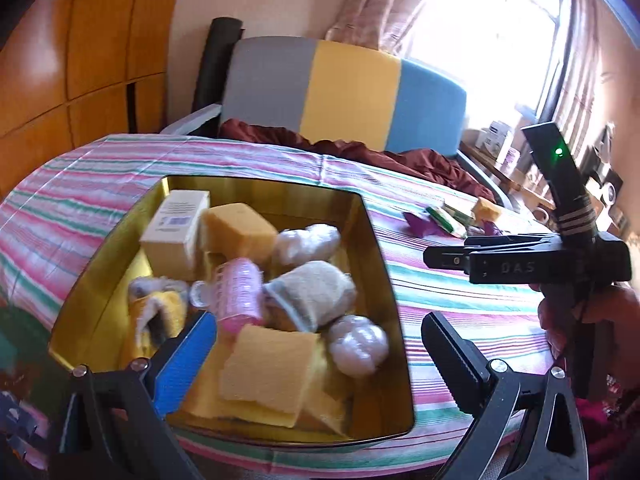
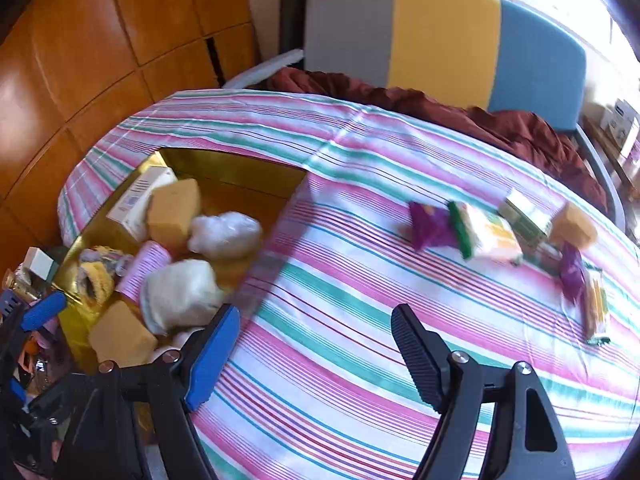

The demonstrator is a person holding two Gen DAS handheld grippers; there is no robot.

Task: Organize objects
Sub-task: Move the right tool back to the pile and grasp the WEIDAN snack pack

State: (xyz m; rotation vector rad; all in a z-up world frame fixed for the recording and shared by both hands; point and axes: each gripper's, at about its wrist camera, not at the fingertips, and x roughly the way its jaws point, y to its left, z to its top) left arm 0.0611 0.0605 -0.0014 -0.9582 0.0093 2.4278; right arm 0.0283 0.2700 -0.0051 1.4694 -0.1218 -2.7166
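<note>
A gold box [image 1: 380, 248] [image 2: 240, 176] stands on the striped table. It holds yellow sponges [image 1: 268, 364], a white carton [image 1: 176, 224], a pink roller [image 1: 238, 294], white bundles [image 1: 310, 294] and a yellow cloth. My left gripper [image 1: 320, 356] is open and empty just above the box's near side. My right gripper [image 2: 316, 344] is open and empty over the bare cloth right of the box; it also shows in the left wrist view [image 1: 444, 258]. Loose items lie at the far right: purple wrappers [image 2: 430, 226], a green-edged packet [image 2: 480, 236], a small box [image 2: 524, 216], a sponge [image 2: 574, 226].
The table wears a pink, green and white striped cloth [image 2: 340, 280]. A grey, yellow and blue chair [image 2: 440, 28] with a maroon cloth [image 2: 480, 120] stands behind it. Wooden cabinets [image 2: 100, 40] are at the left. Clutter lies off the table's left edge [image 2: 32, 272].
</note>
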